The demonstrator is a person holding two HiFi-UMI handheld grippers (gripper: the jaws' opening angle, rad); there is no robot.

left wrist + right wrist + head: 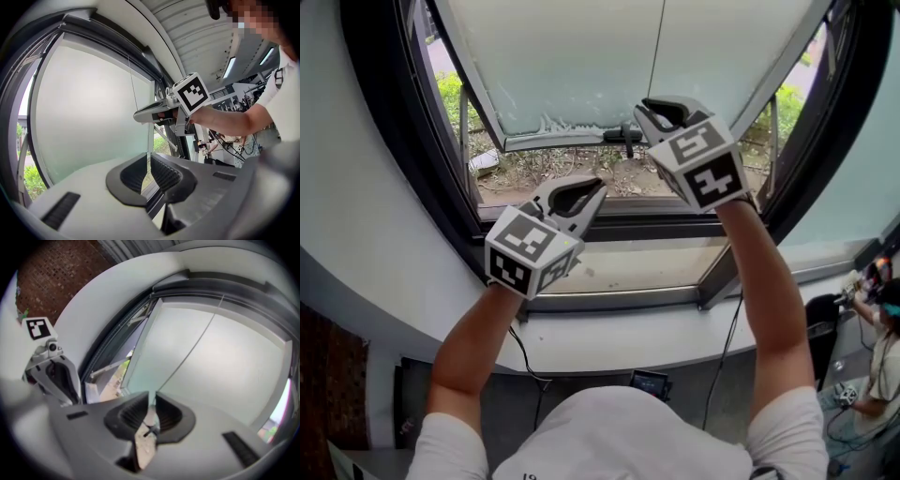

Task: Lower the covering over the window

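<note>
A pale roller blind [581,56] covers the upper part of the window, and its bottom bar [562,141] hangs partway down. A thin pull cord [661,47] runs down in front of the blind. My right gripper [649,105] is shut on the cord's lower end, just above the bottom bar. In the right gripper view the cord [187,357] leads straight into the nearly closed jaws [152,401]. My left gripper [598,186] is lower and to the left, in front of the bare glass, shut and holding nothing. From the left gripper view the right gripper [137,116] shows level at the cord [131,84].
A dark window frame [412,141] surrounds the glass, with a sill [628,267] below. A black handle [623,137] sits by the bottom bar. Grass and soil lie outside. Another person [877,356] sits at the far right among cables.
</note>
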